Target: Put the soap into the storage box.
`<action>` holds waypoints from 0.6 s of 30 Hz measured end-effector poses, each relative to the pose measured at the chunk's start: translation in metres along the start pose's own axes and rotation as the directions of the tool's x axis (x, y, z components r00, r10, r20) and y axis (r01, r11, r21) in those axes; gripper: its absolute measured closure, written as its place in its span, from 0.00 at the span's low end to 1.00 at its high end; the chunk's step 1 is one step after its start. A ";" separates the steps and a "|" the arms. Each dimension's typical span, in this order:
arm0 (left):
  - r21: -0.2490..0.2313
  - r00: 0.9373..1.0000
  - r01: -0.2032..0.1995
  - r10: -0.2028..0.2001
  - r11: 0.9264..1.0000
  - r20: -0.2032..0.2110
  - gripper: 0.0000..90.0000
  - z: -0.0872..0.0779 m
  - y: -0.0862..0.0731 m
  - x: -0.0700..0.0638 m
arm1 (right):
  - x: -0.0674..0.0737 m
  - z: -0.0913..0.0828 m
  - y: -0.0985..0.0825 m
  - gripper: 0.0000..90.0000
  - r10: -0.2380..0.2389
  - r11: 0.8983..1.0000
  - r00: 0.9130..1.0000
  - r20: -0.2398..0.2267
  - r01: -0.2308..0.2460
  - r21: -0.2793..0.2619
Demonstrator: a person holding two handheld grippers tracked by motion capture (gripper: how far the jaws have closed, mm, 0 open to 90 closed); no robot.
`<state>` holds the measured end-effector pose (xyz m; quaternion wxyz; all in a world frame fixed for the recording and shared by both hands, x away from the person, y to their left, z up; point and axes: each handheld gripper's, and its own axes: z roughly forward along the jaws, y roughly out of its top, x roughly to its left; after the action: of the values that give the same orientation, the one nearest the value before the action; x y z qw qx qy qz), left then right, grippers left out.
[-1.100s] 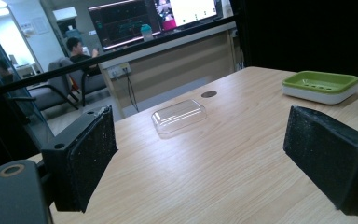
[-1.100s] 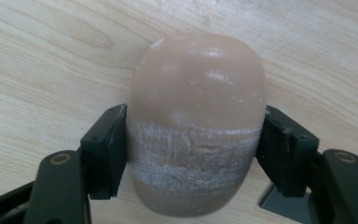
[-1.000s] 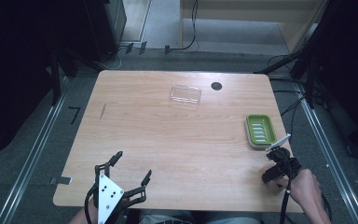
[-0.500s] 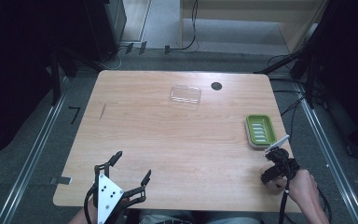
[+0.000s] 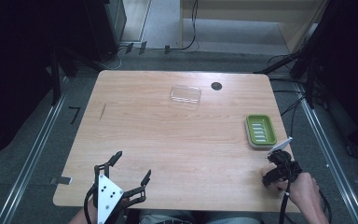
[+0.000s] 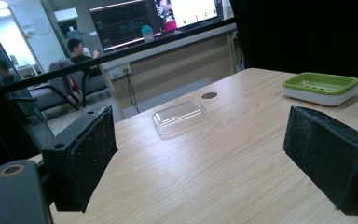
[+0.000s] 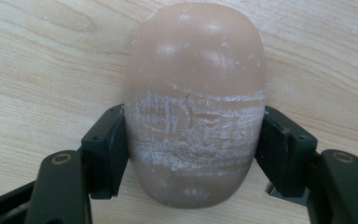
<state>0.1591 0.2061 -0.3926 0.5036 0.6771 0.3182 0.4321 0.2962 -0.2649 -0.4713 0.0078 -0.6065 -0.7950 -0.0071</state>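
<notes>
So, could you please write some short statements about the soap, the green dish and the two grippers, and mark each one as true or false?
1. The right gripper has its fingers closed on the soap bar. True.
2. The soap bar already lies in the green soap dish. False: the dish holds nothing, and the soap is over the wooden table.
3. The left gripper is open and holds nothing. True.
4. The clear plastic lid covers the green soap dish. False: it lies apart, near the table's far edge.
5. The soap bar is bright blue. False: it is pinkish beige with whitish scuffs.
</notes>
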 end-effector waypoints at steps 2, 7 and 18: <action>-0.001 1.000 0.001 -0.001 1.000 0.000 0.11 0.000 0.000 0.000 | -0.001 0.000 0.000 0.37 -0.003 1.000 1.000 -0.002 0.003 0.001; -0.001 1.000 -0.003 0.003 1.000 0.002 0.11 0.000 0.000 0.000 | -0.002 0.000 0.000 0.37 -0.013 1.000 1.000 -0.011 0.013 -0.001; 0.000 1.000 -0.004 0.004 1.000 0.002 0.11 0.000 0.000 0.000 | -0.004 -0.004 0.002 0.37 -0.020 1.000 1.000 -0.016 0.020 -0.004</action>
<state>0.1590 0.2059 -0.3927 0.5029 0.6782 0.3161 0.4326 0.2989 -0.2687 -0.4672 0.0126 -0.5985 -0.8009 -0.0136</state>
